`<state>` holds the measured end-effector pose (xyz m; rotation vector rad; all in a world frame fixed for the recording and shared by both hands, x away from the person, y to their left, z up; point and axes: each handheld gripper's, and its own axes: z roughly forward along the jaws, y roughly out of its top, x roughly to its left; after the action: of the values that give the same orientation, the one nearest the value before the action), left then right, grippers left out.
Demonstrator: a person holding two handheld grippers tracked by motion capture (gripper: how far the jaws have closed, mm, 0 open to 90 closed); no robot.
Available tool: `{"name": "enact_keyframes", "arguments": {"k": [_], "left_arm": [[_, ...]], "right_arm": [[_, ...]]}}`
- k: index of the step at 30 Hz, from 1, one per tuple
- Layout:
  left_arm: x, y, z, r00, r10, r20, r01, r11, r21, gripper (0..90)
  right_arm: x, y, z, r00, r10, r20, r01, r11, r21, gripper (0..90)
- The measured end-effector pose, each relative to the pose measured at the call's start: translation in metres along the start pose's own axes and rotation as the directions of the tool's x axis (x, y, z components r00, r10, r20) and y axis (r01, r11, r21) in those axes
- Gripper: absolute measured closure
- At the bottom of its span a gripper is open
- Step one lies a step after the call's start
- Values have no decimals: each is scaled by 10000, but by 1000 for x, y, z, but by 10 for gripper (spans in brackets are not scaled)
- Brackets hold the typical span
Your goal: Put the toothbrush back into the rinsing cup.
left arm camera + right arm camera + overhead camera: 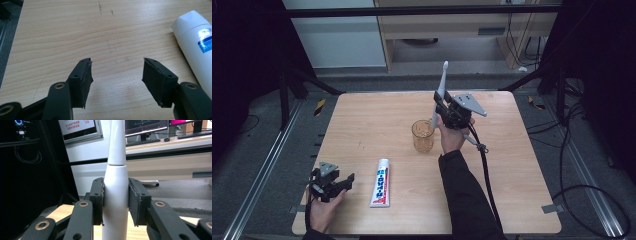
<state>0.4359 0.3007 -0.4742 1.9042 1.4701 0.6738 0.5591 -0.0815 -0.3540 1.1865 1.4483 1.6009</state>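
Note:
A white electric toothbrush (440, 95) stands nearly upright in my right gripper (443, 108), which is shut on its handle just above and right of an amber plastic cup (423, 135) near the table's middle. In the right gripper view both pads (97, 201) press the toothbrush (116, 187) body. A white toothpaste tube (381, 183) with blue and red print lies flat at the front. My left gripper (343, 182) rests open at the front left, nothing between its fingers. In the left gripper view its open jaws (117, 75) point over bare wood, the toothpaste tube (197, 42) to their right.
The wooden table (362, 120) has free surface on its left, far and right parts. A black cable (486, 170) trails from the right gripper toward the front edge. Dark frame posts and floor cables surround the table.

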Motion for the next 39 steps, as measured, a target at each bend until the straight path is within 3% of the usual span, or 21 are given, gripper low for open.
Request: {"name": "enact_keyframes", "arguments": {"k": [21, 39], "left_arm": [[0, 0, 0, 10000, 14, -12, -14, 10000, -10, 399], [0, 0, 0, 10000, 27, -44, -27, 10000, -13, 400]], "right_arm": [[16, -27, 21, 9982, -577, -147, 583, 9974, 425, 674], [13, -50, 23, 9978, -644, -180, 659, 9933, 949, 674]]}}
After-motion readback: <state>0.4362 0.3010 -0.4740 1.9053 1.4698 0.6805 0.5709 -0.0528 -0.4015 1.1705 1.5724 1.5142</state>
